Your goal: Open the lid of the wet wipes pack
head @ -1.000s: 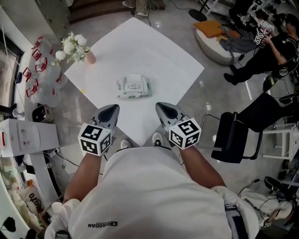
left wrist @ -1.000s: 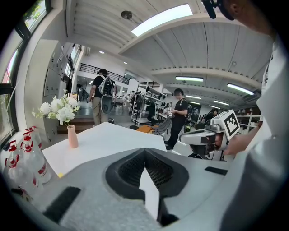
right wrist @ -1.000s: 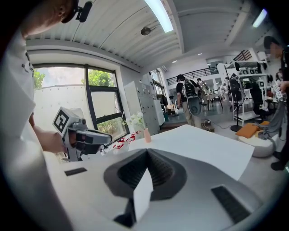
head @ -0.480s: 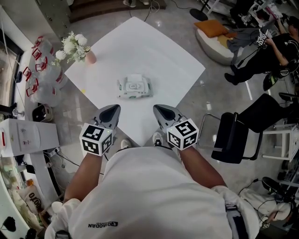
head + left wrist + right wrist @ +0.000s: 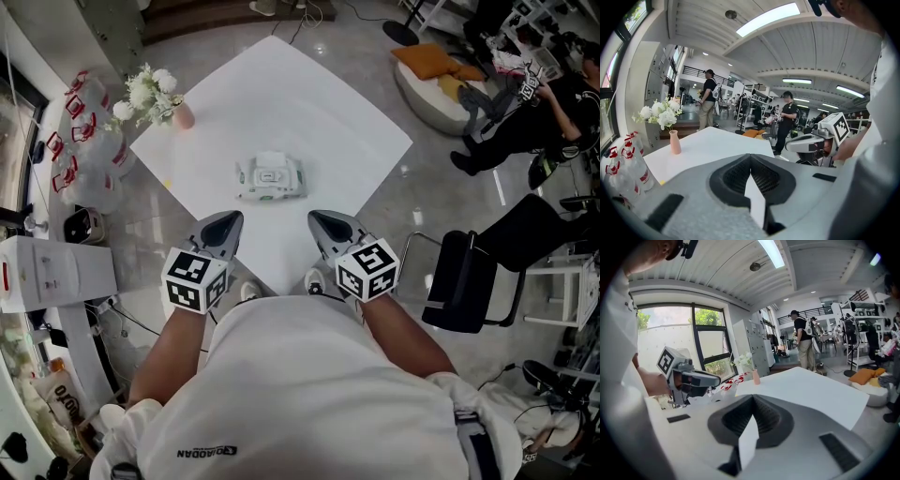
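Observation:
The wet wipes pack (image 5: pixel 270 178), white with green print, lies flat near the middle of the white table (image 5: pixel 309 103) with its lid down. Both grippers hover over the table's near corner, short of the pack. My left gripper (image 5: pixel 228 217) sits below-left of the pack and my right gripper (image 5: pixel 319 217) below-right, both shut with nothing between the jaws. In the left gripper view the jaws (image 5: pixel 750 155) meet at a point; the same shows in the right gripper view (image 5: pixel 752 397). The gripper bodies hide the pack in both gripper views.
A pink vase of white flowers (image 5: pixel 176 112) stands on the table's left corner. Bottles with red labels (image 5: pixel 80 141) and a white box (image 5: pixel 52 272) stand on the floor at left. At right are a black chair (image 5: pixel 469 277) and a seated person (image 5: pixel 548 103).
Almost nothing: both grippers stay shut and in place, the right one drifting slightly left. The pack has not moved.

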The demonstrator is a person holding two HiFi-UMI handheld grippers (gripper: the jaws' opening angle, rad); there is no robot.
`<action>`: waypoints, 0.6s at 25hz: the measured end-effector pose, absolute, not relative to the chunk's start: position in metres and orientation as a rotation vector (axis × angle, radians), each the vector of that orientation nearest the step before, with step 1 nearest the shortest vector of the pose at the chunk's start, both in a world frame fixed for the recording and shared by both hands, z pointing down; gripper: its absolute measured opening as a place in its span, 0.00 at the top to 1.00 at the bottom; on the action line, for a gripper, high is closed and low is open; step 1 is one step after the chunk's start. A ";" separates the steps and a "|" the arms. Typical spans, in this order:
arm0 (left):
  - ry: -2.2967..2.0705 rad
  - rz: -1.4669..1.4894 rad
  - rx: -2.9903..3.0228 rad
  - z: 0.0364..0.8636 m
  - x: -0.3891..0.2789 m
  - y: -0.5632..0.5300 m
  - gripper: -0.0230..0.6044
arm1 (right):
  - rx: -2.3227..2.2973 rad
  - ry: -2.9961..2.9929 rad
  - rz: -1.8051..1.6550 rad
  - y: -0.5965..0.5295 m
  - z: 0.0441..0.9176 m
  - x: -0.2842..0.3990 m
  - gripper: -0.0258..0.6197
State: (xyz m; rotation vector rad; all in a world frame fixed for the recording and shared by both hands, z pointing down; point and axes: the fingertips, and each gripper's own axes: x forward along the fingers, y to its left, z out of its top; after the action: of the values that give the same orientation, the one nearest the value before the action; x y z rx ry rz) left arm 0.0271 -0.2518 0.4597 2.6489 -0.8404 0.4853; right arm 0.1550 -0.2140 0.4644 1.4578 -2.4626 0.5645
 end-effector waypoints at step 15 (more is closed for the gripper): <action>-0.853 0.496 2.644 0.463 0.025 -0.252 0.96 | 1.438 -2.468 0.583 -0.217 0.467 0.151 0.95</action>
State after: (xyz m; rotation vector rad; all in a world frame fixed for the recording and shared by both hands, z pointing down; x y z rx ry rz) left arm 0.0246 -0.2524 0.4625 2.6437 -0.8527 0.4960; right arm 0.1509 -0.2174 0.4668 1.4381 -2.4683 0.5833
